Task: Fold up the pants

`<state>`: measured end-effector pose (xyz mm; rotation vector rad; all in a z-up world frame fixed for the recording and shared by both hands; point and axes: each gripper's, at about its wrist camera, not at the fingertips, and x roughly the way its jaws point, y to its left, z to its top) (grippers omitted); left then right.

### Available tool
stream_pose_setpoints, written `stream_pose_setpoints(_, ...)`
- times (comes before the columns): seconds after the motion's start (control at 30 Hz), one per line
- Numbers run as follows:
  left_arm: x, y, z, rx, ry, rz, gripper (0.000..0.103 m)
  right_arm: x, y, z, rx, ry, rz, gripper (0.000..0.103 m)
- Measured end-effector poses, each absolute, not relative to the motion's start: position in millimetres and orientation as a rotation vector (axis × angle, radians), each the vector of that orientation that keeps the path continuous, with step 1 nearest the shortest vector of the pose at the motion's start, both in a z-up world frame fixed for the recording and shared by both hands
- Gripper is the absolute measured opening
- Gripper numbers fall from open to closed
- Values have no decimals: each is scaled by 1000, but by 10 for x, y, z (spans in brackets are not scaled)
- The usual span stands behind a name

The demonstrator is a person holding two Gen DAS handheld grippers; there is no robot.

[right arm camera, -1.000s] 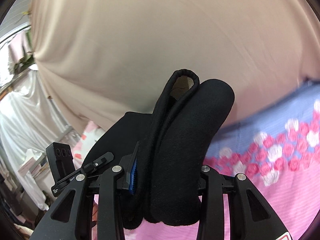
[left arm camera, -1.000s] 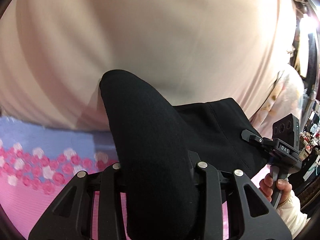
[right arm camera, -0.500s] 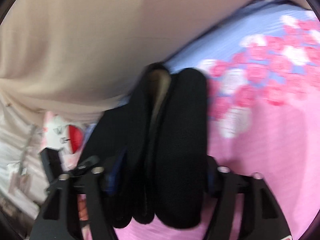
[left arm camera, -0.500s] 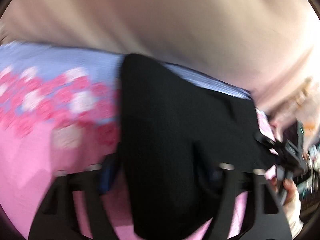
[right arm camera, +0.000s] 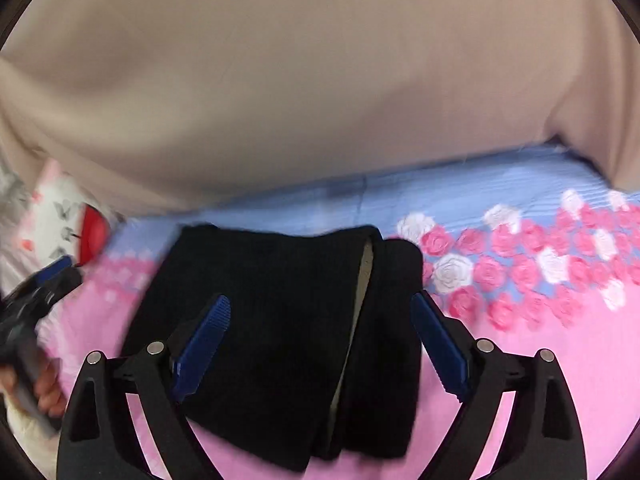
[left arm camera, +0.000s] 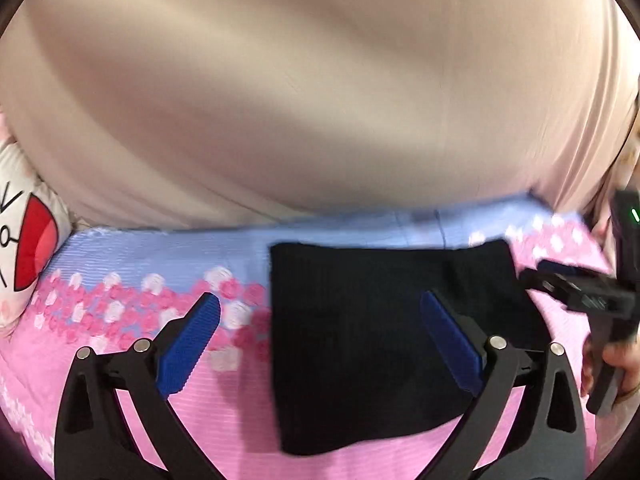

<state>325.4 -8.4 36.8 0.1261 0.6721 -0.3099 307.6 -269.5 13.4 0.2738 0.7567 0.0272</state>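
Note:
The black pants (left arm camera: 376,320) lie folded into a flat rectangle on the pink and blue rose-print bedsheet (left arm camera: 132,384). My left gripper (left arm camera: 320,340) is open and empty, its blue pads (left arm camera: 188,344) spread wide over the pants' left edge. My right gripper (right arm camera: 320,344) is open and empty above the same pants (right arm camera: 272,340), where a pale lining strip (right arm camera: 362,280) shows in the fold. The right gripper also shows at the right edge of the left wrist view (left arm camera: 580,296).
A beige curtain (left arm camera: 320,100) hangs behind the bed. A white cartoon-print pillow (left arm camera: 24,248) lies at the left end; it also shows in the right wrist view (right arm camera: 64,216). The person's hand (right arm camera: 44,388) holds the left gripper.
Both grippers were shut on the pants and held them up. They lowered the pants onto the sheet, opened and let go. The pants now lie flat.

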Motion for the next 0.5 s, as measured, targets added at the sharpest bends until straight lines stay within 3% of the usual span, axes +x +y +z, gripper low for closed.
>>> stream_pose_setpoints(0.03, 3303, -143, 292, 121, 690, -304, 98, 3236, -2738, 13, 301, 789, 22, 85)
stream_pose_setpoints(0.07, 3324, -159, 265, 110, 699, -304, 98, 3323, -2751, -58, 324, 811, 29, 60)
stream_pose_setpoints(0.17, 3457, -135, 192, 55, 732, -302, 98, 3421, -2695, -87, 288, 838, 43, 16)
stream_pose_setpoints(0.23, 3537, -72, 202, 26, 736, -302, 98, 3330, -2657, 136, 224, 777, 63, 7)
stream_pose_setpoints(0.3, 3595, -45, 158, 15, 748, -290, 98, 3295, -2760, 247, 262, 729, 95, 8)
stream_pose_setpoints(0.43, 3778, -129, -187, 46, 852, -247, 98, 3563, -2986, -227, 235, 833, -25, 15)
stream_pose_setpoints(0.5, 3813, -137, -359, 65, 890, -232, 98, 3466, -3039, -191, 314, 785, 8, 17)
